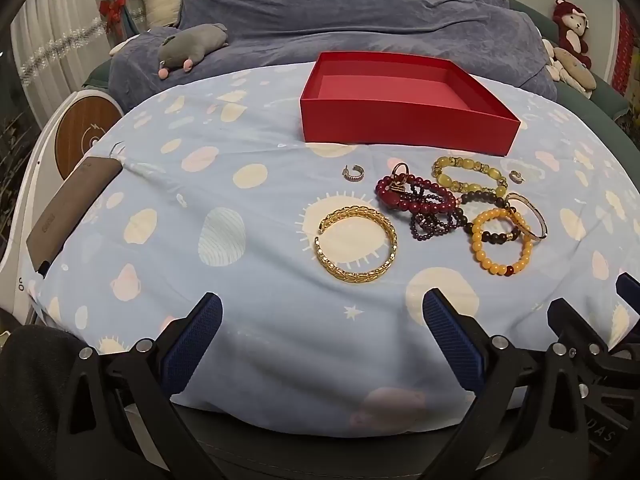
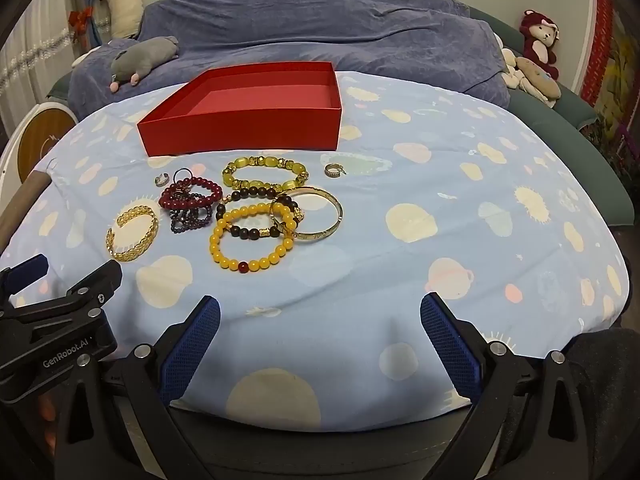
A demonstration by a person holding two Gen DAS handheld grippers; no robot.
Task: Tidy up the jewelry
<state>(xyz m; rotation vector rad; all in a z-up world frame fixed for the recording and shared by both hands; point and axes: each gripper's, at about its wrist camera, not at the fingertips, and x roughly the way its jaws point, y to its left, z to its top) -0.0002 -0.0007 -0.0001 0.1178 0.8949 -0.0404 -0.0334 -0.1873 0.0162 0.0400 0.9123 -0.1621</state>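
Jewelry lies ahead of both your grippers, mid-cloth, just short of the empty red box [image 1: 408, 112]. Your left gripper [image 1: 320, 344], jaws spread and empty, faces the gold chain cuff [image 1: 356, 242] nearest it; your right gripper [image 2: 320, 344], likewise spread, sits nearer the yellow bead bracelet [image 2: 252, 238].

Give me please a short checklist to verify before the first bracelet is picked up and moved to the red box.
1. Left gripper open, nothing between its jaws: ok.
2. Right gripper open and empty: ok.
3. Red box open, no lid, floor bare: ok.
4. Gold chain bracelet lies apart from the pile: ok.
5. Yellow bead bracelet free of its neighbours: not ok, it overlaps the dark bead bracelet.
6. Both small rings visible on the cloth: ok.
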